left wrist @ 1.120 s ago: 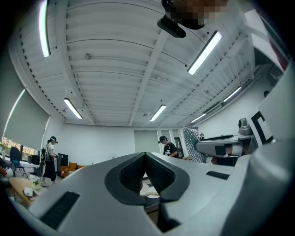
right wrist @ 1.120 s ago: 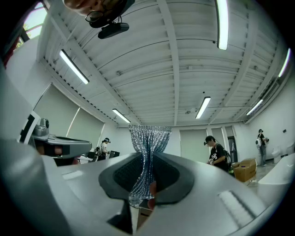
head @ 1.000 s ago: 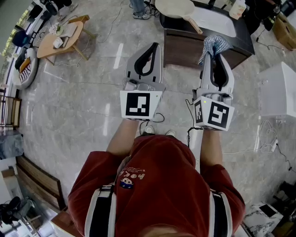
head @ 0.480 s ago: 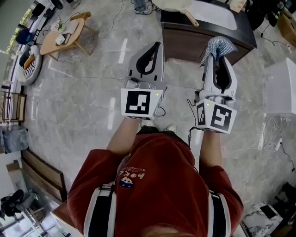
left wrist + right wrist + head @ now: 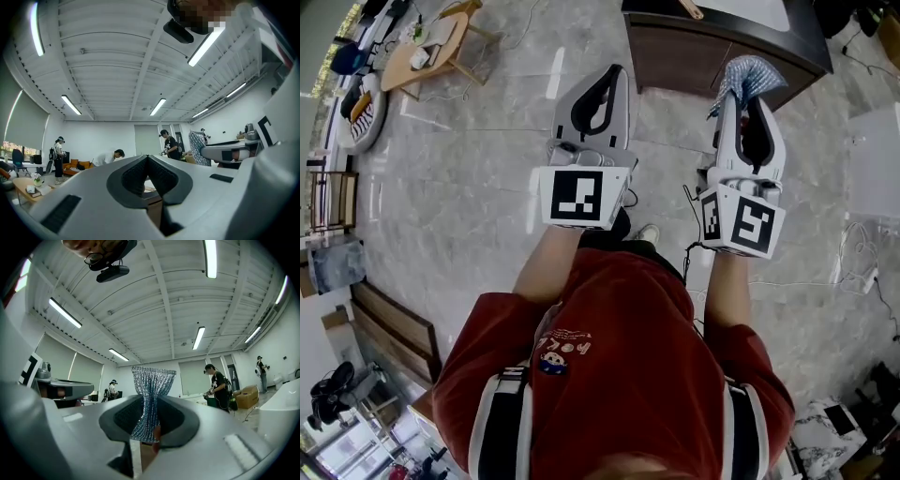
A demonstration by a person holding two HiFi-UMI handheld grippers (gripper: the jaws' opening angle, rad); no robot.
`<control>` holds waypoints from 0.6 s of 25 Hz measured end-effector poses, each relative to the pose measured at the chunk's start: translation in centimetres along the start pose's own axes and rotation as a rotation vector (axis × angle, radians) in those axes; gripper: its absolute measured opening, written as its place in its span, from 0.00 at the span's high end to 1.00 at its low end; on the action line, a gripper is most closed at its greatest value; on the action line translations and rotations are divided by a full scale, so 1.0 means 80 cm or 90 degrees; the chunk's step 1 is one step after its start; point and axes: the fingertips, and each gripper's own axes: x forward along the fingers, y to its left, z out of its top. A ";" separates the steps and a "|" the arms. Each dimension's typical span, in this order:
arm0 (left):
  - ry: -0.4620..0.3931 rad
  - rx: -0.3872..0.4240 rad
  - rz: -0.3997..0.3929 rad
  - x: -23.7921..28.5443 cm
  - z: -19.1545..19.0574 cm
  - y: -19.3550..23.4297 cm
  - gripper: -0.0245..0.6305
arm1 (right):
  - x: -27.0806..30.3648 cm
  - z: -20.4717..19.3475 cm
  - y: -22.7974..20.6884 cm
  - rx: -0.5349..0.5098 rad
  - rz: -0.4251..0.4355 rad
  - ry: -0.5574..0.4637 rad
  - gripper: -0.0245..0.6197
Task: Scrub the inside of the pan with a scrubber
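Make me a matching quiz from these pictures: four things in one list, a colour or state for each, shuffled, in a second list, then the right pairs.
Things:
1. left gripper
2. right gripper
3. scrubber
4. shirt

Colour or state:
A. red
B. shut on nothing
C. silvery mesh
D. shut on the scrubber

Pairs: 1-B, 2-D, 3-C, 4-A

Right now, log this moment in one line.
left gripper: shut, empty | right gripper: shut on scrubber | both held above floor | scrubbing not started
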 end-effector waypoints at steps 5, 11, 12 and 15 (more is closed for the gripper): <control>-0.003 -0.008 0.003 0.017 -0.012 0.014 0.95 | 0.021 -0.014 0.004 -0.012 0.008 0.012 0.80; -0.017 -0.024 0.008 0.066 -0.024 0.060 0.95 | 0.085 -0.032 0.016 -0.028 0.016 0.029 0.80; -0.020 -0.022 0.009 0.078 -0.026 0.069 0.96 | 0.099 -0.035 0.017 -0.029 0.019 0.031 0.80; -0.027 -0.025 0.013 0.113 -0.031 0.103 0.95 | 0.145 -0.044 0.025 -0.032 0.021 0.036 0.80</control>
